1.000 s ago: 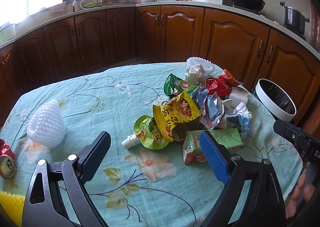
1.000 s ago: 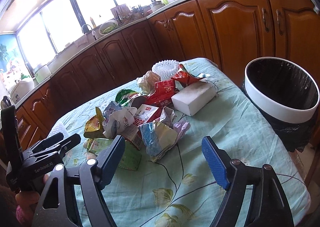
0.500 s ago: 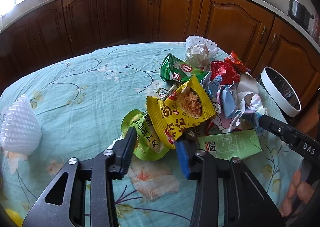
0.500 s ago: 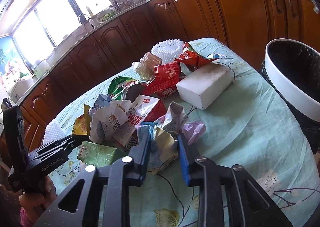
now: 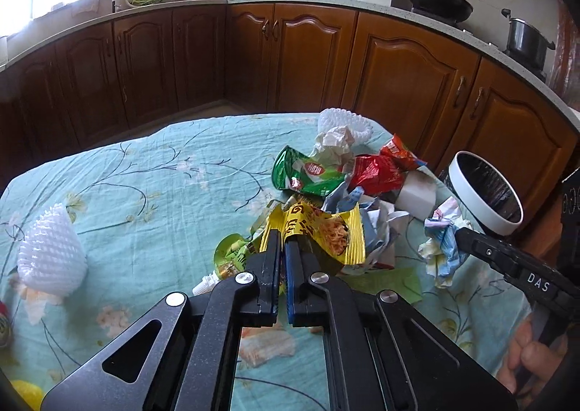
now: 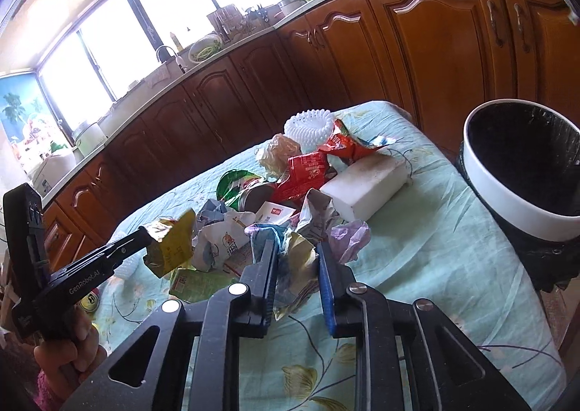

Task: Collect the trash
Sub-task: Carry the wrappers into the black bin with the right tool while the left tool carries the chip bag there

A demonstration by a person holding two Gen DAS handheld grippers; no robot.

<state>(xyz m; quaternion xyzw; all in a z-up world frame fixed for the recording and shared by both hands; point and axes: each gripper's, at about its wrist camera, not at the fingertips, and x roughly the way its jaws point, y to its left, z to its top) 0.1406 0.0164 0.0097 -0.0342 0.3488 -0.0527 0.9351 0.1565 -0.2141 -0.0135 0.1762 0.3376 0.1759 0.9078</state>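
The left gripper [image 5: 282,248] has its jaws clamped on a yellow snack bag [image 5: 322,229]; the right gripper's [image 6: 295,258] jaws are closing, pinching a crumpled wrapper [image 6: 295,266] over the counter [image 6: 435,266].

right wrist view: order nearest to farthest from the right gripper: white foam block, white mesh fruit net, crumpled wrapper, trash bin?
From the right gripper:
1. Crumpled wrapper, between its fingers, jaws closing.
2. White foam block, beyond, slightly right.
3. White mesh fruit net, far end of pile.
Trash bin, off table's right edge: depth against the block and net too close to call.

Table [image 5: 152,164] under a pale green flowered cloth — heaped wrappers [image 5: 326,175] towards the far corner (white block [image 6: 362,190] among them), white foam net [image 5: 50,255] lying well apart.
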